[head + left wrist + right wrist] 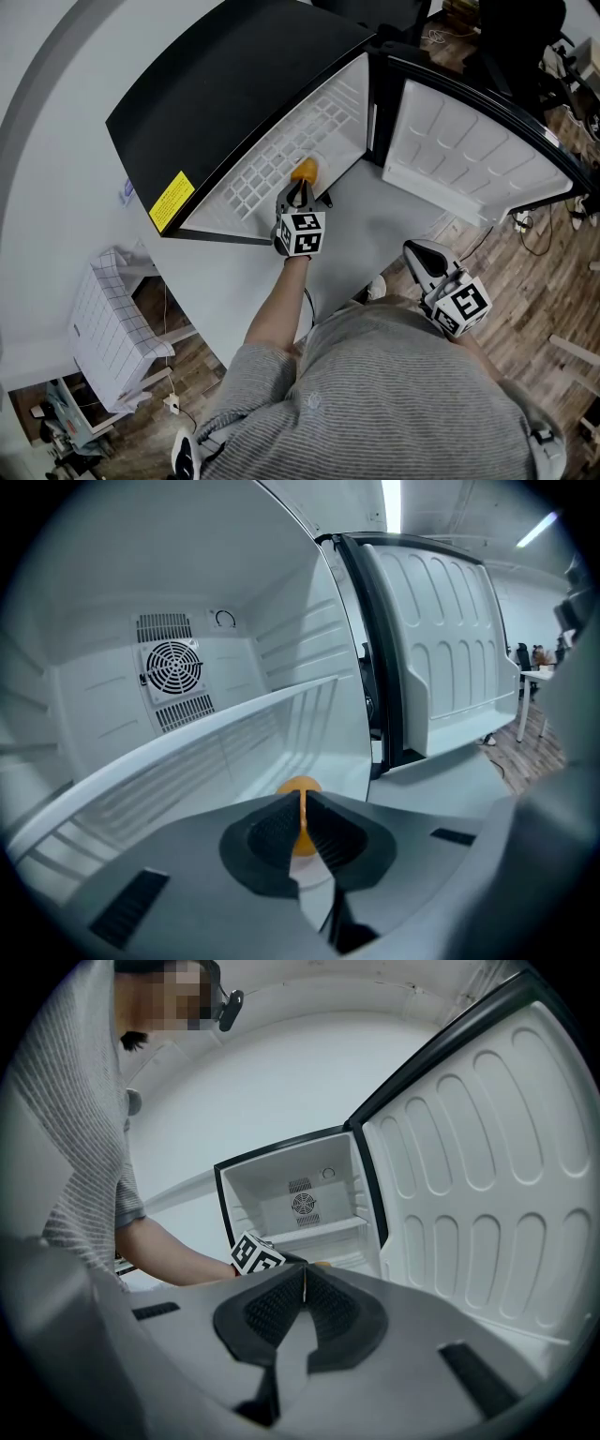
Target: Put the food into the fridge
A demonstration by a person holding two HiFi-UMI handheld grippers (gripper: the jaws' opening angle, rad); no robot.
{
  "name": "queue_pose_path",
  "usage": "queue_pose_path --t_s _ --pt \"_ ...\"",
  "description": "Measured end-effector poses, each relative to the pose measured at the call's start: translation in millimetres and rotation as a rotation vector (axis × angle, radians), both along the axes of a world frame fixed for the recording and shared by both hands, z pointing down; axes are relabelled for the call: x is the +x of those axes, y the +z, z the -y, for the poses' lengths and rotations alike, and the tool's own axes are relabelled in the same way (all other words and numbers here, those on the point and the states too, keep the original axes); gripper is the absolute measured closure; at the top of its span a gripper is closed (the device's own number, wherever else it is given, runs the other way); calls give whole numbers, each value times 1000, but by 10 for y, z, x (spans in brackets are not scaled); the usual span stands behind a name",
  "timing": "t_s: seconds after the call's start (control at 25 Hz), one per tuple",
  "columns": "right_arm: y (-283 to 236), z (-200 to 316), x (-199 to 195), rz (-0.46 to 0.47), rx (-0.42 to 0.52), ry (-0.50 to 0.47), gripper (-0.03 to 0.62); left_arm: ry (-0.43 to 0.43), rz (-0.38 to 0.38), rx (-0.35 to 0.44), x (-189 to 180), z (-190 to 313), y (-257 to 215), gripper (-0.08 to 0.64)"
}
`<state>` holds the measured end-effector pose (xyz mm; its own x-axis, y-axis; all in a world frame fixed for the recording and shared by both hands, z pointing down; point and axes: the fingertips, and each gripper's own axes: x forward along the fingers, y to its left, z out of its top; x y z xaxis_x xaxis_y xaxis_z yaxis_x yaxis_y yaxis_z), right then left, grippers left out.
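Jaws, left: my left gripper (pixel 302 819) has its pads pressed together with nothing between them.

Item 1: orange food (pixel 305 170), round, lies inside the fridge (pixel 234 94) near the front edge, just past my left tips at 12 o'clock. I cannot tell whether it touches them.

Item 2: white shelf (pixel 187 731), above the food.

Item 3: fridge door (pixel 469 150), swung wide at 2 o'clock.

Jaws, right: my right gripper (pixel 304 1297) is closed and empty, outside the fridge at 4 o'clock from my left.

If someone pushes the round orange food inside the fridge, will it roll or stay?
The orange food looks round and smooth, so it would probably roll when pushed. It seems small against the fridge interior, so it is likely light and easy to knock away.
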<state>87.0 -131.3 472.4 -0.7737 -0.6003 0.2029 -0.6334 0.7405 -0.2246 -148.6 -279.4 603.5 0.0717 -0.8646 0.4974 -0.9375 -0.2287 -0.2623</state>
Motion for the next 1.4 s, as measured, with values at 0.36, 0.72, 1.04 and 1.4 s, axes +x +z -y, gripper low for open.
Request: queue_pose_path --t_s 0.36,0.72,1.04,1.4 --pt "-2 8 -19 -3 0 -5 580 2 7 -1 -11 -18 -27 548" --pt "-4 20 -37 1 5 -13 580 11 -28 19 53 -138 -141 548" --pt "-16 42 -31 8 7 -18 580 66 -70 43 312 -429 -315 548" --pt "-26 37 -21 11 10 -21 580 89 -146 48 567 -762 -483 548"
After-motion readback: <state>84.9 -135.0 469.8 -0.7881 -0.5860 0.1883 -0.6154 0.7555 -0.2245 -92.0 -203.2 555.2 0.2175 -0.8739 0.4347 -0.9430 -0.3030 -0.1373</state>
